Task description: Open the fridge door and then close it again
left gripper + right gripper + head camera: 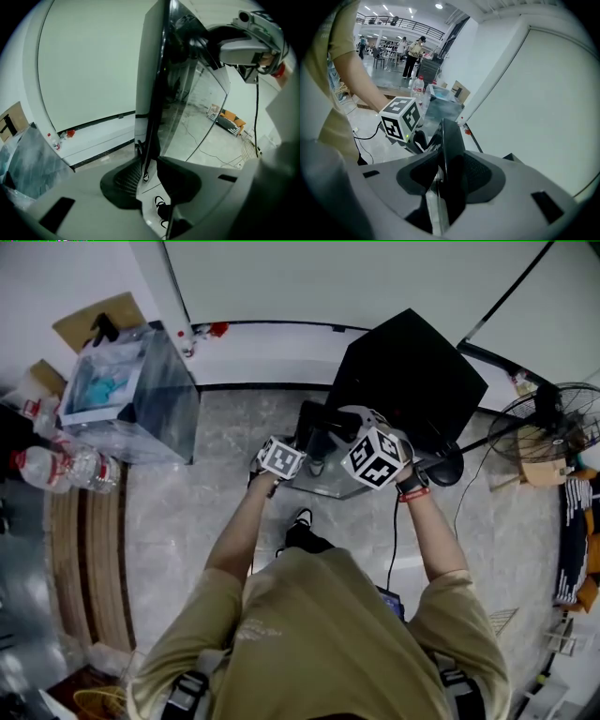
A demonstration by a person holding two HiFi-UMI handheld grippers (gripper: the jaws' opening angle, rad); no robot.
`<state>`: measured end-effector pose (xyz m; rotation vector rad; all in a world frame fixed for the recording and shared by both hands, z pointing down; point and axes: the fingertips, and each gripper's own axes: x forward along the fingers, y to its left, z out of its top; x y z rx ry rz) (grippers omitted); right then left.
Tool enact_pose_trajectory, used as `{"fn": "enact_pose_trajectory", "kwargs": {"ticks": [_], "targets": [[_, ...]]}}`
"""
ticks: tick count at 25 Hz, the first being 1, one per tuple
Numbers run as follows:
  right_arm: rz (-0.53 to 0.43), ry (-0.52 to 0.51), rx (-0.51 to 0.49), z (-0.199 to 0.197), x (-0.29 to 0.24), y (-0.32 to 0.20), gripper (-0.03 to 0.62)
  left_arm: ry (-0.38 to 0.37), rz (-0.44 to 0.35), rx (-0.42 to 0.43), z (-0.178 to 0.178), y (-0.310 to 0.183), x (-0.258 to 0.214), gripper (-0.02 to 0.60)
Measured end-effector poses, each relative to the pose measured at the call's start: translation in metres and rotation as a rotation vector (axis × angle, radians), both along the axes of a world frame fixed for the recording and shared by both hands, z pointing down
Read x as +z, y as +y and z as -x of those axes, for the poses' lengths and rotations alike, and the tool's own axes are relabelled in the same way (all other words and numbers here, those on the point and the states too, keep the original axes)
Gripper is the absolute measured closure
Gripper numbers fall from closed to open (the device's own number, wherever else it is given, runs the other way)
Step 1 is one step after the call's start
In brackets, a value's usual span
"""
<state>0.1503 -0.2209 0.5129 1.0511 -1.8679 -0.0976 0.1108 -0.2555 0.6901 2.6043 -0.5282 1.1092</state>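
The black fridge (405,371) stands against the white wall, and its glass door (323,479) is swung out toward me. My left gripper (302,448) and right gripper (343,427) both sit at the door's free edge, close together. In the left gripper view the door's edge (151,112) runs upright between the pads (125,180), and the left gripper (150,183) is shut on it. Seen from the right gripper view, the thick dark door edge (449,145) fills the gap, with the right gripper (447,176) shut on it. The left gripper's marker cube (399,118) shows just beyond.
A clear plastic box (131,395) and water bottles (66,470) stand on the floor at the left. At the right are a floor fan (553,423) and a black cable (469,484). Cardboard (94,320) lies by the wall. Several people stand far off in the hall (412,51).
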Motion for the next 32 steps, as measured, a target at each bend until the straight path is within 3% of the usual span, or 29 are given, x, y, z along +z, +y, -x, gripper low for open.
{"fn": "enact_pose_trajectory", "kwargs": {"ticks": [7, 13, 17, 21, 32], "targets": [[-0.007, -0.031, 0.044, -0.019, -0.001, -0.020, 0.410, 0.002, -0.008, 0.013, -0.021, -0.026, -0.001, 0.480], [-0.034, -0.049, 0.089, -0.037, -0.001, -0.038, 0.411, 0.012, 0.044, -0.001, -0.039, -0.046, 0.003, 0.482], [-0.022, -0.063, 0.102, -0.045, -0.001, -0.045, 0.413, -0.039, 0.084, 0.009, -0.042, -0.058, 0.008, 0.482], [-0.027, -0.071, 0.123, -0.054, -0.001, -0.052, 0.414, -0.007, 0.129, 0.028, -0.058, -0.061, 0.012, 0.482], [-0.037, -0.066, 0.172, -0.072, -0.002, -0.068, 0.418, -0.001, 0.133, 0.010, -0.079, -0.081, 0.012, 0.482]]}}
